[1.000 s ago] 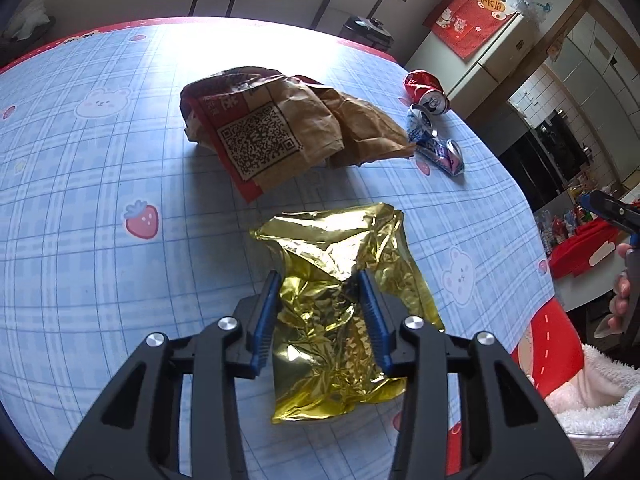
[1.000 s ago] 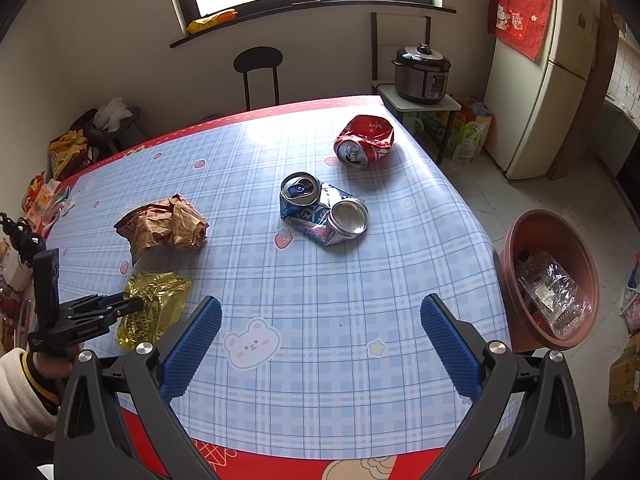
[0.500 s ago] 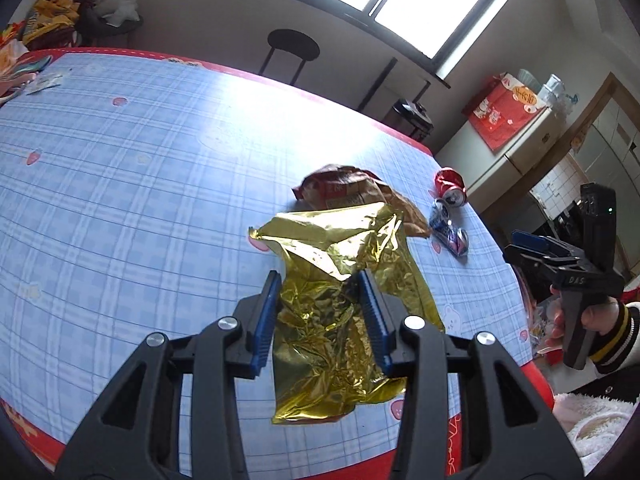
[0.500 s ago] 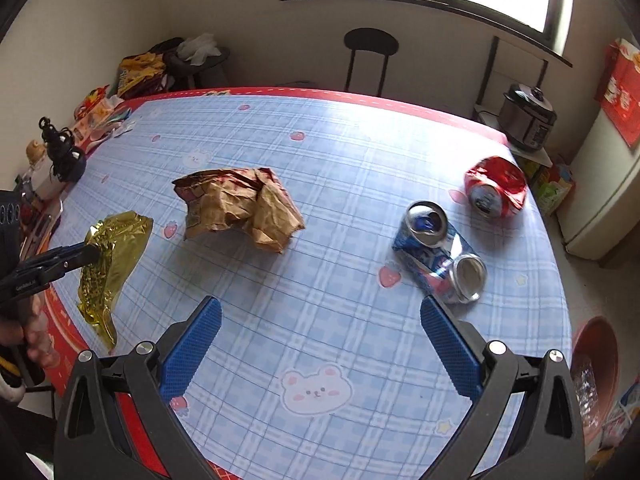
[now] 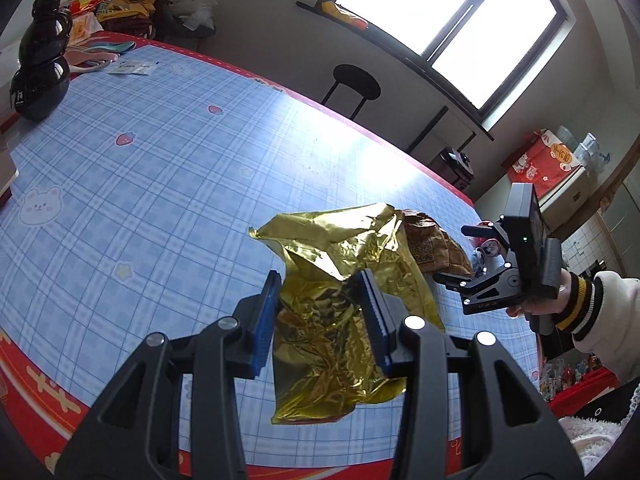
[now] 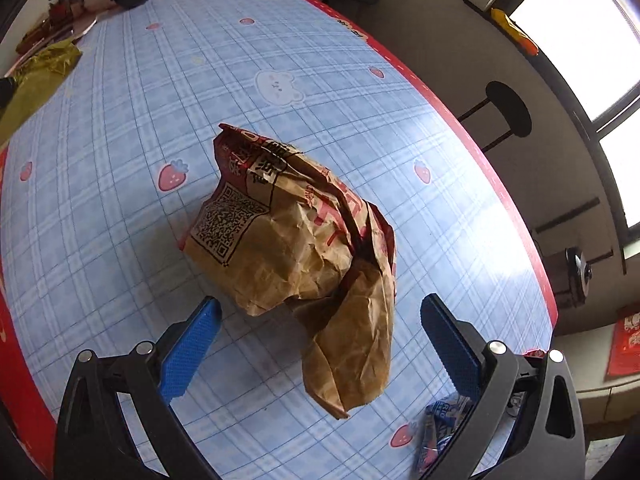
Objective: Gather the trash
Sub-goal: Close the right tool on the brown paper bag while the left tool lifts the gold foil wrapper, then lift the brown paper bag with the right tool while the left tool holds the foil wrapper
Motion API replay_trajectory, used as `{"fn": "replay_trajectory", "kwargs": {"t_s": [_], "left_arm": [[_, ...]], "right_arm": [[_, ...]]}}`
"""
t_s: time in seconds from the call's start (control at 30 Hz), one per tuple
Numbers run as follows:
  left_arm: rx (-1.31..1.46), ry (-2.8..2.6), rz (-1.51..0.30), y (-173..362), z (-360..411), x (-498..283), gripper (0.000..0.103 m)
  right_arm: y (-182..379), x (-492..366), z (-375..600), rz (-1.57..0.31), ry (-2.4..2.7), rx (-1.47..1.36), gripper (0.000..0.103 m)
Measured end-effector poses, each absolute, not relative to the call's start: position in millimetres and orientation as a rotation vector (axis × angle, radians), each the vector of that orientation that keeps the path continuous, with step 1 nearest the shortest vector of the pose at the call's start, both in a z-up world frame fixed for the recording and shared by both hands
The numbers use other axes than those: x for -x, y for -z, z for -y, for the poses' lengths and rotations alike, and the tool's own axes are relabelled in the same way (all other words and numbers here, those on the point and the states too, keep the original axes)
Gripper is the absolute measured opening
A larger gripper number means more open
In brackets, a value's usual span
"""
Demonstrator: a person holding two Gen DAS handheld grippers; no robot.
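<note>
Gold foil wrapper (image 5: 340,316) crumpled, pinched between blue pads (image 5: 266,318) of left gripper (image 5: 320,292), lifted clear above table (image 5: 140,184); lower end hanging below the fingers, upper flap sticking up and left. Same wrapper seen at far left edge in right wrist view (image 6: 38,76). Crumpled brown paper bag (image 6: 304,256) with QR code and red print lying on table, mid-scene, just ahead of right gripper (image 6: 320,320). Right gripper spread wide, nothing between pads, fingers either side of the bag's near end, not touching it. Crushed blue can (image 6: 440,426) near right, partly behind right finger. Red can (image 5: 490,246) far right in left view, mostly hidden by the right gripper body (image 5: 504,276). Blue plaid tablecloth with strawberries and bears, red border. Black gourd-shaped vase (image 5: 42,54) at far left of table, clutter beside it. Black stool (image 5: 356,82) beyond far table edge, window (image 5: 448,28) above.
</note>
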State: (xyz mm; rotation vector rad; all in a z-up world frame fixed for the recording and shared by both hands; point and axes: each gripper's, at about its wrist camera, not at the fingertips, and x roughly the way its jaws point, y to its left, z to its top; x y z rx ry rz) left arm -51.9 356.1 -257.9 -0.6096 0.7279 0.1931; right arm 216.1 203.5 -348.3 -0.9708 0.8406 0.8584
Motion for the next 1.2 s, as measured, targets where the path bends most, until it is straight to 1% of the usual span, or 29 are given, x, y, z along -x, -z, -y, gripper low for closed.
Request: {"fn": "replay_trajectory", "kwargs": {"t_s": [0.17, 0.2, 0.23, 0.27, 0.3, 0.33, 0.37, 0.4, 0.47, 0.63, 0.9, 1.2], "left_arm": [[0.618, -0.211, -0.728, 261, -355, 53, 0.042], [0.617, -0.212, -0.728, 260, -354, 54, 0.042], [0.617, -0.212, -0.728, 260, -354, 53, 0.042], [0.617, -0.211, -0.727, 259, -352, 52, 0.042], [0.618, -0.208, -0.725, 258, -350, 51, 0.042], [0.618, -0.204, -0.724, 257, -349, 50, 0.042], [0.617, -0.201, -0.723, 256, -347, 48, 0.042], [0.614, -0.196, -0.723, 256, -346, 44, 0.042], [0.608, -0.183, -0.724, 254, -343, 38, 0.042], [0.589, -0.143, -0.723, 248, -329, 21, 0.042], [0.555, -0.079, -0.717, 234, -306, 2, 0.042], [0.506, 0.004, -0.719, 217, -274, -23, 0.042]], "right_arm": [[352, -230, -203, -0.901, -0.878, 0.874, 0.097], [352, -232, -202, -0.92, -0.888, 0.843, 0.084], [352, -232, -202, -0.92, -0.879, 0.823, 0.077], [348, -231, -199, -0.912, -0.88, 0.798, 0.066], [345, -230, -196, -0.916, -0.89, 0.763, 0.051], [341, -231, -191, -0.924, -0.894, 0.721, 0.047], [336, -231, -185, -0.93, -0.895, 0.678, 0.035], [332, -232, -179, -0.933, -0.9, 0.642, 0.026], [327, -229, -168, -0.94, -0.913, 0.592, 0.022], [323, -214, -141, -0.932, -0.917, 0.546, 0.018], [300, -197, -75, -0.907, -0.841, 0.302, 0.016], [254, -182, 17, -0.789, -0.719, 0.098, 0.016]]}}
